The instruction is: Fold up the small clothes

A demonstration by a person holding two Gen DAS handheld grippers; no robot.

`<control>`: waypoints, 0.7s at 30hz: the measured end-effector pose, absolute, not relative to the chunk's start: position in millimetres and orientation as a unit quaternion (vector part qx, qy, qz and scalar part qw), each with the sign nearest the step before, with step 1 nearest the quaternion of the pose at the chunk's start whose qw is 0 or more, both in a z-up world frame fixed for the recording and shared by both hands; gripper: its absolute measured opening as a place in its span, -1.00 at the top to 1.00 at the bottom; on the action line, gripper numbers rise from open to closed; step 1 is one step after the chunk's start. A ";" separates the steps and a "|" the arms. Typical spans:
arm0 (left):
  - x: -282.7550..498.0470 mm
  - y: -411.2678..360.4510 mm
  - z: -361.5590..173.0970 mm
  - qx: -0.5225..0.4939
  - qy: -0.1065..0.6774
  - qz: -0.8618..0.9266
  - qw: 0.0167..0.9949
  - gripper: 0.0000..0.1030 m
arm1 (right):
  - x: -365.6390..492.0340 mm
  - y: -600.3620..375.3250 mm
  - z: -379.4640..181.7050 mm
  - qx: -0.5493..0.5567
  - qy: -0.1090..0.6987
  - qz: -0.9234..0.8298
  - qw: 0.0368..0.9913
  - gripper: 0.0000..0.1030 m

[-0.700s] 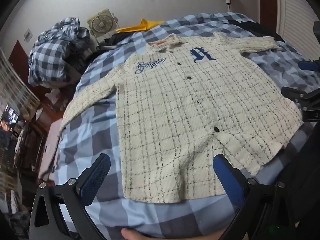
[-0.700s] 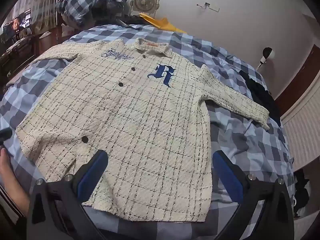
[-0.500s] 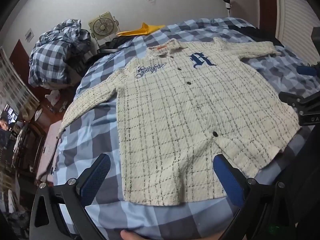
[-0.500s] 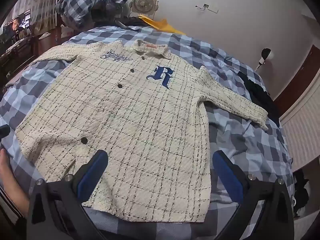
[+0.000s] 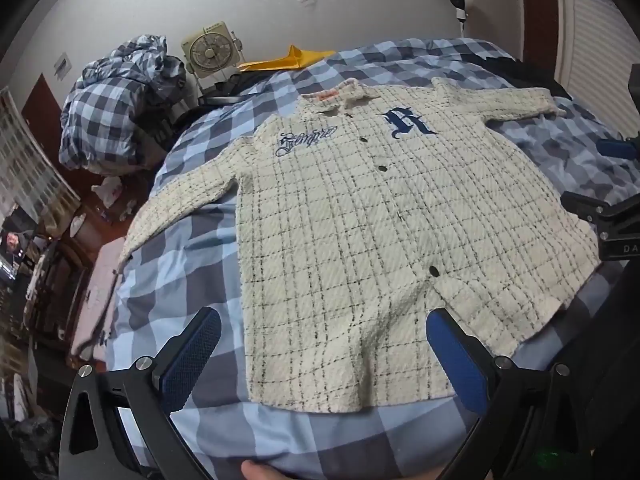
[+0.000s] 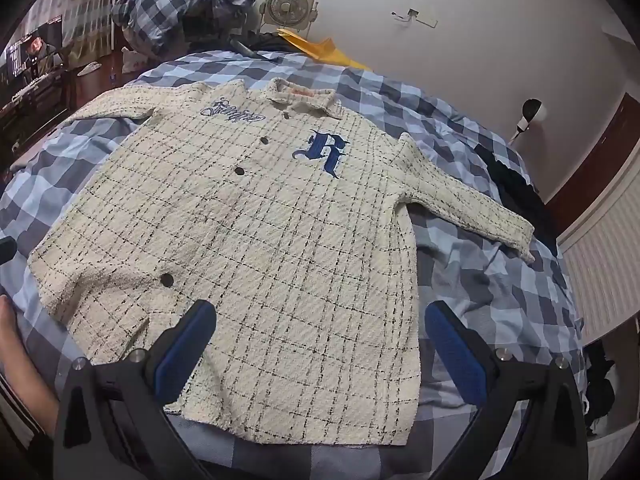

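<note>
Left wrist view: a cream checked shirt (image 5: 360, 220) lies spread flat, front up and buttoned, on a bed with a blue checked cover (image 5: 172, 280), collar at the far end, both sleeves stretched outward. The left gripper (image 5: 320, 344) hangs over the near hem, blue pads (image 5: 188, 356) wide apart, holding nothing. From the right wrist, the right gripper (image 6: 320, 340) is likewise spread and empty above the shirt's (image 6: 248, 220) near right corner. A fan (image 5: 210, 50) and bundled checked bedding (image 5: 116, 100) sit at the far left.

Both grippers, left (image 5: 320, 354) and right (image 6: 318, 344), hover with fingers spread wide.
</note>
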State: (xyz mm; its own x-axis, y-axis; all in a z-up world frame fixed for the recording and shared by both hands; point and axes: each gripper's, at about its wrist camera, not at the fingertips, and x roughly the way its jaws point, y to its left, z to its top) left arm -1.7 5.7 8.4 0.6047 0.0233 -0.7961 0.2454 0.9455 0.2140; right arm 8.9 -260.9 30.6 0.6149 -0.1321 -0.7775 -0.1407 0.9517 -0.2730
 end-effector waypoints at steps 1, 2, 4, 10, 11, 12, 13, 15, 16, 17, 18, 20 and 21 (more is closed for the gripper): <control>-1.4 5.5 8.9 0.154 0.440 -0.062 0.883 -1.00 | 8.6 -260.2 29.9 -0.157 0.438 0.002 0.885 -0.98; -1.4 5.3 8.7 0.155 0.440 -0.060 0.883 -1.00 | 8.6 -259.5 29.5 -0.159 0.438 0.002 0.885 -0.98; -1.0 5.3 8.4 0.155 0.440 -0.061 0.882 -1.00 | 8.5 -258.4 28.5 -0.163 0.438 0.002 0.884 -0.98; 0.1 7.8 10.5 0.145 0.439 -0.064 0.884 -1.00 | 7.8 -257.6 27.5 -0.164 0.437 0.001 0.884 -0.98; 0.3 8.0 11.0 0.144 0.439 -0.064 0.884 -1.00 | 7.8 -257.6 27.5 -0.164 0.437 0.001 0.884 -0.98; 0.2 8.2 11.0 0.142 0.440 -0.066 0.884 -1.00 | 7.9 -257.8 27.5 -0.164 0.437 0.001 0.884 -0.98; 0.6 8.4 11.1 0.141 0.441 -0.067 0.884 -1.00 | 8.0 -257.8 27.5 -0.164 0.437 0.001 0.884 -0.98; 1.2 8.2 10.6 0.141 0.443 -0.067 0.883 -1.00 | 7.9 -258.0 27.5 -0.163 0.437 0.001 0.884 -0.98; 1.5 8.3 10.3 0.141 0.444 -0.065 0.882 -1.00 | 7.9 -258.0 27.5 -0.163 0.437 0.001 0.884 -0.98; 2.0 8.4 10.1 0.142 0.445 -0.064 0.882 -1.00 | 7.9 -258.0 27.4 -0.163 0.438 0.001 0.884 -0.98; 2.1 8.6 9.9 0.142 0.445 -0.063 0.882 -1.00 | 7.9 -257.9 27.3 -0.163 0.437 0.001 0.884 -0.98; 2.8 9.2 9.6 0.142 0.446 -0.060 0.881 -1.00 | 7.8 -258.0 26.9 -0.163 0.438 0.001 0.884 -0.98; 3.1 9.8 9.2 0.141 0.447 -0.059 0.881 -1.00 | 7.9 -258.3 26.1 -0.163 0.440 0.002 0.883 -0.98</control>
State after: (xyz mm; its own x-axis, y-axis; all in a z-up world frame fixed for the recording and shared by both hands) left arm 3.1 9.8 9.2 0.5929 0.0219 -0.8050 0.2312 0.9529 0.1962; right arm 7.9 -258.3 26.1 0.6126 -0.1403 -0.7778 -0.1458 0.9472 -0.2857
